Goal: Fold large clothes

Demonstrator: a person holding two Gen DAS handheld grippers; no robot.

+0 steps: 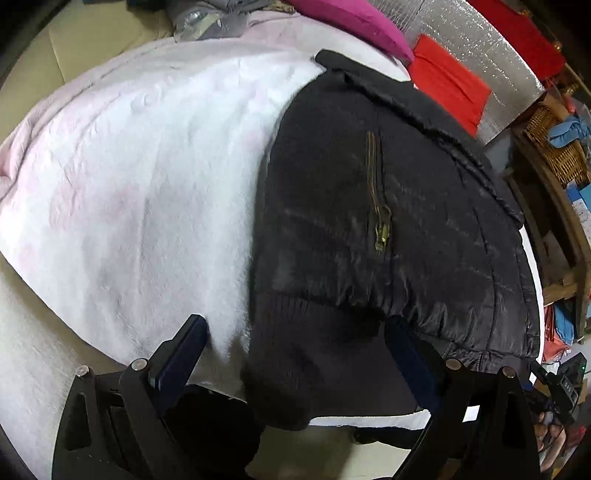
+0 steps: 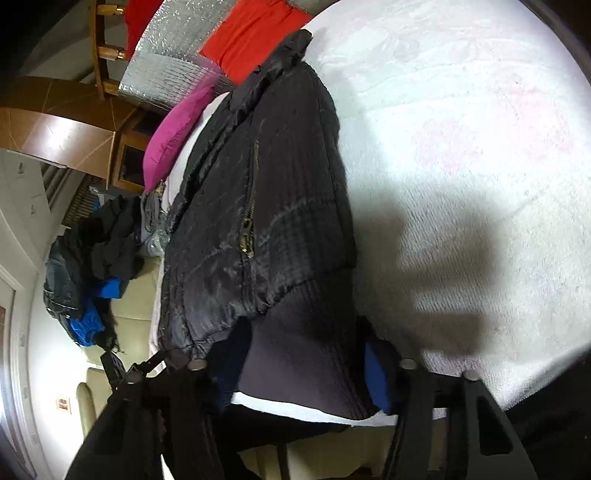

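A black padded jacket (image 1: 388,229) with a brass pocket zipper (image 1: 378,218) and a ribbed knit hem lies folded on a white fleece blanket (image 1: 147,192). My left gripper (image 1: 295,332) is open, its fingers wide apart over the ribbed hem at the jacket's near edge. In the right wrist view the jacket (image 2: 266,206) lies lengthwise, and my right gripper (image 2: 299,350) is open with its fingers either side of the ribbed hem (image 2: 306,332). The hem lies slack between them.
A magenta cushion (image 1: 351,22) and a red cloth (image 1: 450,81) lie at the far end by a silver foil sheet (image 2: 166,62). A pile of dark and blue clothes (image 2: 88,258) sits beside the bed. A wicker basket (image 1: 557,151) stands on wooden furniture.
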